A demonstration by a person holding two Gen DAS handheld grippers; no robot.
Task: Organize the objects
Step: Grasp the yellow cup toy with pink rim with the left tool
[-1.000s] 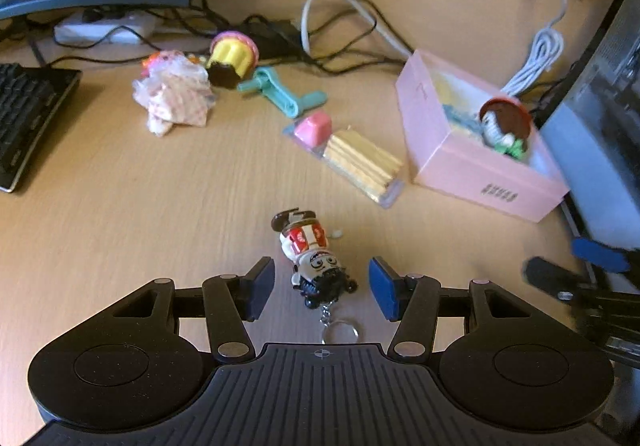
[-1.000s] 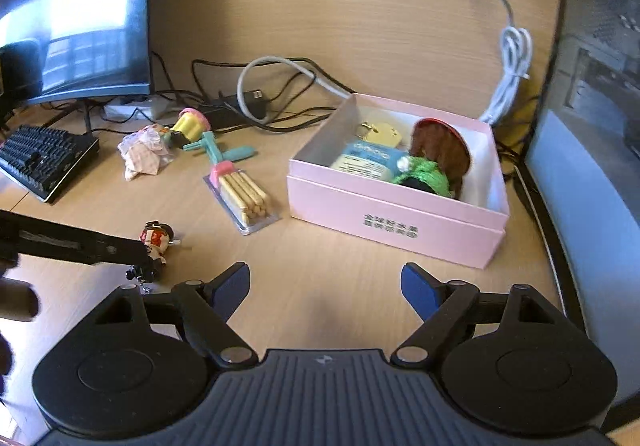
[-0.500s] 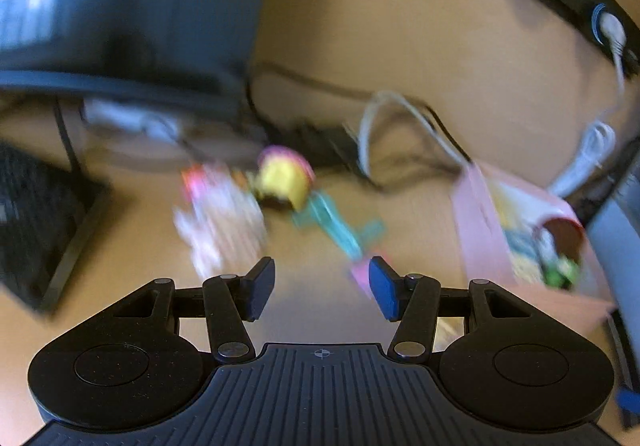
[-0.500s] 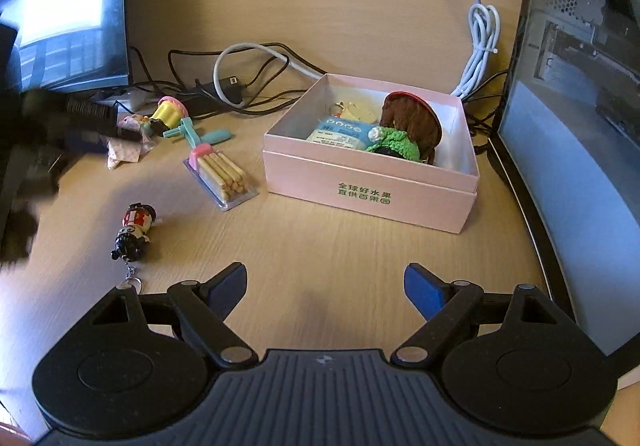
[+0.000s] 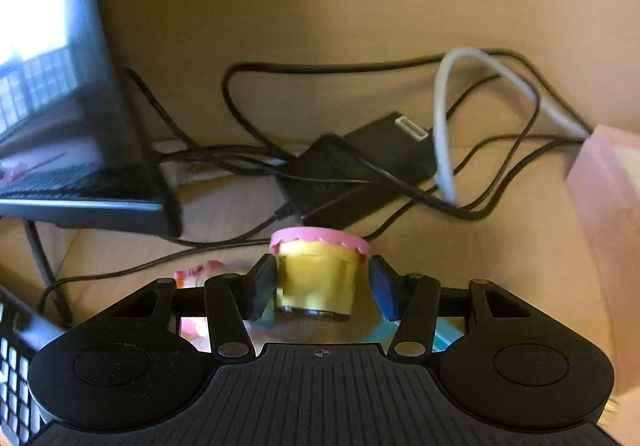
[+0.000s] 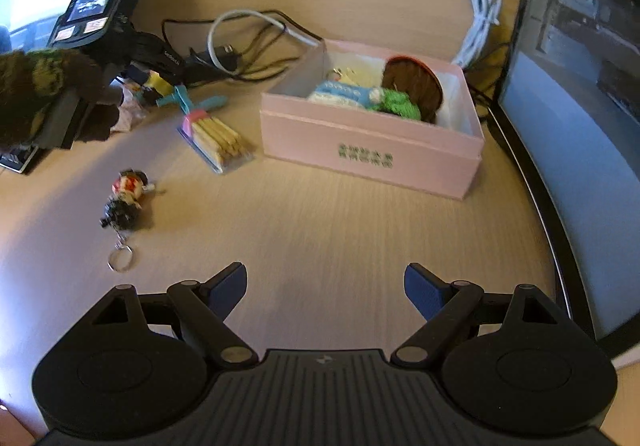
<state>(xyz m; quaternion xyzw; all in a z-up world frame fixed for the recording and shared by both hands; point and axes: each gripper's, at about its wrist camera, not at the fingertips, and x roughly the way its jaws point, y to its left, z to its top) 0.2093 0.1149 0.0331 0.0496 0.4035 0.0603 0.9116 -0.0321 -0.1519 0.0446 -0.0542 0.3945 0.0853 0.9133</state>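
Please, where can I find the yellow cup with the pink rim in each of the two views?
Left wrist view: the yellow cup sits low in the centre, between the left claw's fingers.
Right wrist view: small at upper left, partly hidden behind the gloved hand.
Shared landmark: the pink box.

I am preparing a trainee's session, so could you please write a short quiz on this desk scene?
1. True or false: the right gripper holds the keychain.
2. What sits between the left gripper's fingers? A) cupcake toy B) keyboard C) cable
3. What colour is the open box?

Key: 1 false, it is open and empty, and the keychain lies on the desk. 2 A. 3 pink.
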